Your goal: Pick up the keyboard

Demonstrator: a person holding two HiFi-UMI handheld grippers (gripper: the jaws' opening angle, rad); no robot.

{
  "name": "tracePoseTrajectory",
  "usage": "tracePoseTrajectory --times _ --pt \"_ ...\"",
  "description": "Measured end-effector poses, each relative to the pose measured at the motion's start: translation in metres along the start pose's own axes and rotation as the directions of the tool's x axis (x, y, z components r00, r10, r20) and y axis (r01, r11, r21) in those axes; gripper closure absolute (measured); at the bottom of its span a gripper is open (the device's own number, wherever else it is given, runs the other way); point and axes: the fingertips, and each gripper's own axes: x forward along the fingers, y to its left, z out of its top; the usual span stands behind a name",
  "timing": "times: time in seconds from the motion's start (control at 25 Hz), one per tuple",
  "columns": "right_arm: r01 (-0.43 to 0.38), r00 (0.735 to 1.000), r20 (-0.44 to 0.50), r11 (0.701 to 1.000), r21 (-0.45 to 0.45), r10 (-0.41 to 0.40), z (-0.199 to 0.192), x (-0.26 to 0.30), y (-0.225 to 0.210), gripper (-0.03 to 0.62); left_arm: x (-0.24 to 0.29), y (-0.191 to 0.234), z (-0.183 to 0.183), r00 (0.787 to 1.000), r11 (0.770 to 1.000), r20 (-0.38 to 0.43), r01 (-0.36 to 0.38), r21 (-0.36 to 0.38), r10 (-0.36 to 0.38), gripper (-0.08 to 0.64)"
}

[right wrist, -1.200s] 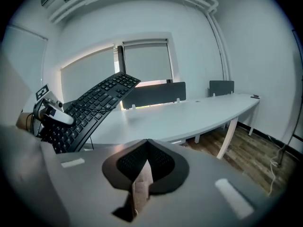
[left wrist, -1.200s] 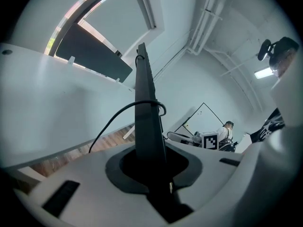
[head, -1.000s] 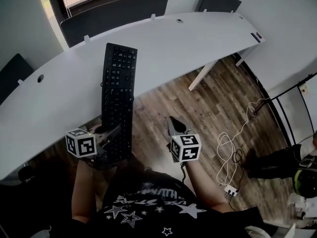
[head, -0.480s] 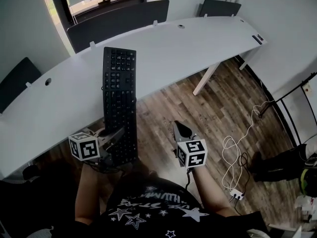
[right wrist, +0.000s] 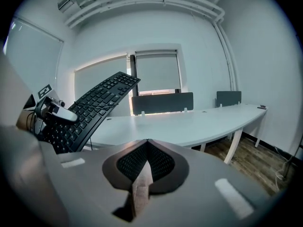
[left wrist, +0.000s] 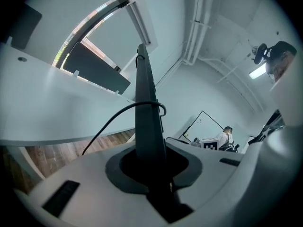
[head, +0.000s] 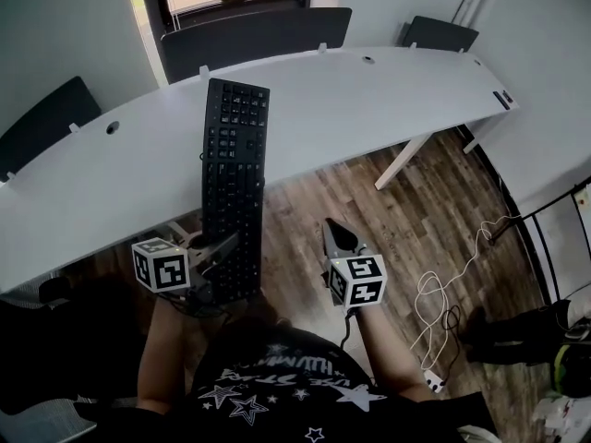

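The black keyboard [head: 234,173] is long and narrow. It hangs tilted in the air, its far end raised over the white curved desk [head: 388,90]. My left gripper [head: 218,255] is shut on its near end. In the left gripper view the keyboard [left wrist: 145,98] shows edge-on between the jaws, with its thin cable [left wrist: 113,119] looping across it. My right gripper [head: 334,238] is shut and holds nothing, to the right of the keyboard over the wooden floor. The right gripper view shows the keyboard [right wrist: 97,105] and the left gripper [right wrist: 53,109] at its left.
Dark partition panels [head: 259,30] and a window stand behind the desk. A white desk leg [head: 404,160] reaches the wooden floor. White cables and a power strip [head: 432,381] lie on the floor at the right. A person [left wrist: 226,136] stands far off in the left gripper view.
The left gripper has carried the keyboard a little higher and further on. The right gripper has also risen slightly and stayed shut. The head view has shifted.
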Motion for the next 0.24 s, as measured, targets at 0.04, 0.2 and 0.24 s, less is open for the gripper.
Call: tracePoseTrajectory --times 0.04,0.2,0.24 --pt "-0.012 1.000 0.002 1.000 0.000 0.012 0.003 0.003 0.005 0.591 -0.003 0.000 0.001 1.000 1.000 0.004 0.000 -0.005 0.000 0.486" --pt "-0.043 0.999 -0.005 0.999 -0.011 0.043 0.004 0.013 0.020 0.591 -0.014 0.004 0.002 1.000 1.000 0.003 -0.006 -0.020 0.006 0.486" --pt "-0.049 0.999 -0.008 0.999 -0.015 0.049 0.004 0.016 0.023 0.591 -0.016 0.005 0.001 1.000 1.000 0.002 -0.009 -0.021 0.009 0.486"
